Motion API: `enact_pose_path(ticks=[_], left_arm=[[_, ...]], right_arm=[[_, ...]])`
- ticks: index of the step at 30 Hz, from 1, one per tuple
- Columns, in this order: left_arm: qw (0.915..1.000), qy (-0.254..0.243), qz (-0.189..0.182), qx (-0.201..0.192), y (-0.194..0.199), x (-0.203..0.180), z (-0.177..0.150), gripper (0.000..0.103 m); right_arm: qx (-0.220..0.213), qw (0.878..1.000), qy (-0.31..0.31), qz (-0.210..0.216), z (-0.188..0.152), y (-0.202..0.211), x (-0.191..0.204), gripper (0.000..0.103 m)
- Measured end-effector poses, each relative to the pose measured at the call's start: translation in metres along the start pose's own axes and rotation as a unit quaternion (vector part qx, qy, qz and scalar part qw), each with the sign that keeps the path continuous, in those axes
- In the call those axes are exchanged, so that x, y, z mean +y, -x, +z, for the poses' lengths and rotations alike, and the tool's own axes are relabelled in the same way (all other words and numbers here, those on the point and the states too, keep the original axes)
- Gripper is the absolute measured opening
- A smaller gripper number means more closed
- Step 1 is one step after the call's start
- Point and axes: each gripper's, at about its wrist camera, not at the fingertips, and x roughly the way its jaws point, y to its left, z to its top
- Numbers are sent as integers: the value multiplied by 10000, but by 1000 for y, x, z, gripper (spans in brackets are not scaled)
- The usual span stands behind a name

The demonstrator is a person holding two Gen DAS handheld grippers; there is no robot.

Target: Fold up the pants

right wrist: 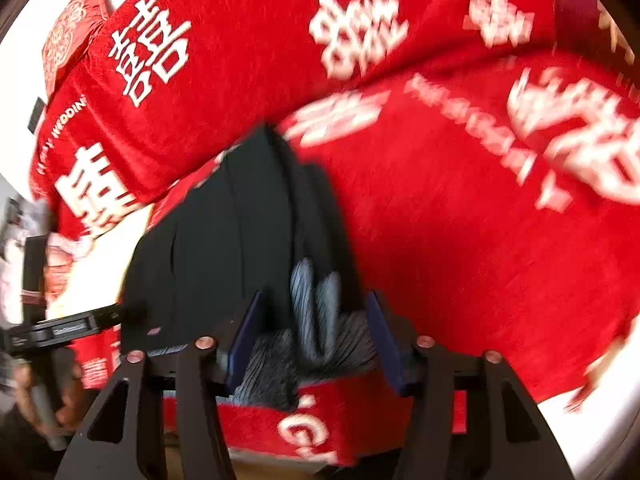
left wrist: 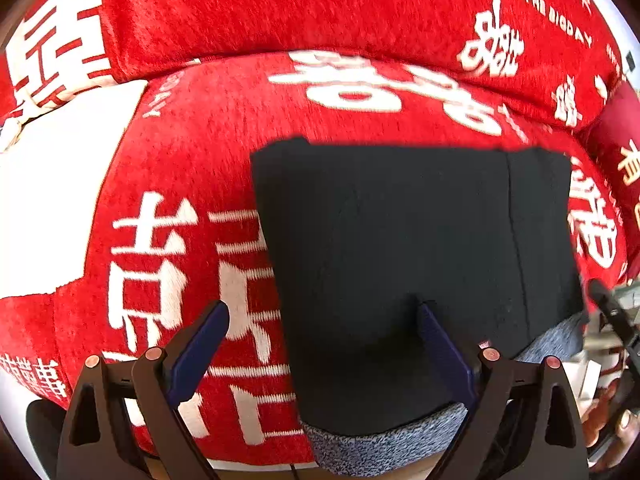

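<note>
The black pants (left wrist: 416,256) lie folded into a compact rectangle on the red sofa seat (left wrist: 192,152), with a grey heathered inner layer (left wrist: 376,448) showing at the near edge. My left gripper (left wrist: 324,316) is open, its right finger (left wrist: 444,352) over the pants and its left finger over the red cover. In the right wrist view the pants (right wrist: 224,240) are blurred, with bunched grey fabric (right wrist: 316,316) lying between the fingers of my right gripper (right wrist: 314,308), whose jaws stand apart.
The red cover with white characters wraps the seat and the backrest (left wrist: 320,4). A red cushion (right wrist: 72,24) stands at the far end of the sofa. The other gripper's tip (left wrist: 612,312) shows at the right edge of the left wrist view.
</note>
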Motion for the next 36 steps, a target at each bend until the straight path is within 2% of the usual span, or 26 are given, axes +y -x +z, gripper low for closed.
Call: enact_pose_path(ticks=[1,2,3,7,9,11,12,13,14,15,16,17,19,22,28,30,32,36], left_arm=[[10000,53,14,-80,3,2,4,96],[9999,106,31,-127,4,4,8,96],[9997,176,51,-132,3,6,15,96],[9970,725,228,-137,-3,18,45,96],[9932,1111,333,-50,-8,27,55,96],[9896,1332,547,31,-16,32,63,96],[9882,1344,733,86,-21,34,65,96],[9870,1333,886,152,-28,35,67,96],[9864,1323,946,235,-35,37,67,96],[9862,1323,945,307,-41,39,67,99],[9855,1343,984,331,-45,41,67,103],[9852,1364,991,301,-48,41,66,103],[9858,1305,1024,260,-51,39,65,103],[9863,1124,1196,163,-53,32,64,103],[9878,870,1291,30,-38,27,64,103],[9887,758,1288,-69,-26,24,57,103],[9903,659,1210,-185,-15,22,47,103],[9932,528,1007,-250,3,20,20,103]], right_arm=[[-214,9995,235,-48,10,8,10,66],[-357,9984,441,-40,17,12,20,77],[-439,9970,639,-35,24,13,29,85],[-385,9846,1704,-87,46,-18,86,85],[-90,9785,2061,29,54,-49,113,85],[169,9754,2193,143,56,-73,122,85],[268,9745,2227,48,57,-85,123,85],[430,9749,2164,-285,58,-103,118,84],[542,9757,2077,-446,57,-112,111,84],[803,9782,1811,-623,56,-126,97,85],[1015,9808,1540,-627,54,-136,85,87],[1024,9857,1266,-438,52,-140,72,88],[876,9870,1316,-279,45,-136,65,89],[840,9817,1648,-456,36,-137,71,89],[993,9777,1783,-489,43,-136,80,93],[856,9796,1739,-530,44,-119,82,93],[667,9821,1722,-382,38,-96,83,93],[486,9817,1794,-423,11,-57,81,94]])
